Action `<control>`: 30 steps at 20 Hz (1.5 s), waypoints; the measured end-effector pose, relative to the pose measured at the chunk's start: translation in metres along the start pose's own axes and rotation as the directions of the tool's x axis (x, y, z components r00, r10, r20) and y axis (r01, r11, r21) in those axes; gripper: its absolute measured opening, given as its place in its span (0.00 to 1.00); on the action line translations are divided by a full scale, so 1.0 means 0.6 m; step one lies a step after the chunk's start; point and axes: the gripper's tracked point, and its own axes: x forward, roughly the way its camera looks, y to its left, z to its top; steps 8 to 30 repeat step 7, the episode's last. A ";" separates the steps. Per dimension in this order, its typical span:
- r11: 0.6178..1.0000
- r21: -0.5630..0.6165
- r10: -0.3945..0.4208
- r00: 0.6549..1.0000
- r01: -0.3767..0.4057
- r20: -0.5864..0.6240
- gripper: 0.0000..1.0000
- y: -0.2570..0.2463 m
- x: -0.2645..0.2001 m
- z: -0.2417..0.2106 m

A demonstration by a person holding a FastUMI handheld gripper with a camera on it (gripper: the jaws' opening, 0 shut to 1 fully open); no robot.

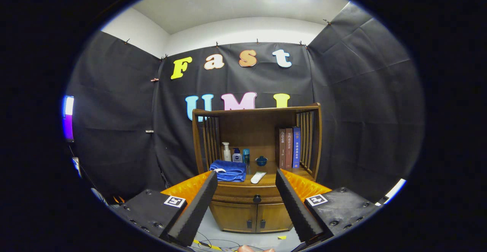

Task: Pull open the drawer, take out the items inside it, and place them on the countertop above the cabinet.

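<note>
A small wooden cabinet [255,202] is seen straight ahead against the booth's black wall, some way beyond the gripper [246,202]. The jaws are spread wide apart, nothing is held between them, and the cabinet front is framed in the gap. The drawer [243,195] is shut, flush with the cabinet front, its dark round knob [257,198] centred just above the two lower doors [251,217]. On the tabletop [272,179] above the drawer, a folded blue towel [228,170] lies to the left and a small white item [258,177] beside it, near the front edge. Behind them, bottles [236,154] and a small blue pot [261,160] are stood, with books [289,148] upright to the right. The drawer's contents are hidden. The scene would suit either a drawer yet to be emptied, or one emptied and pushed shut again
</note>
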 end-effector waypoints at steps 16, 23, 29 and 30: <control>1.000 -0.005 -0.001 1.000 0.001 0.002 0.99 0.000 -0.001 0.001; 1.000 -0.005 -0.001 1.000 0.001 0.002 0.99 0.000 -0.001 0.001; 1.000 -0.005 -0.001 1.000 0.001 0.002 0.99 0.000 -0.001 0.001; 1.000 -0.005 -0.001 1.000 0.001 0.002 0.99 0.000 -0.001 0.001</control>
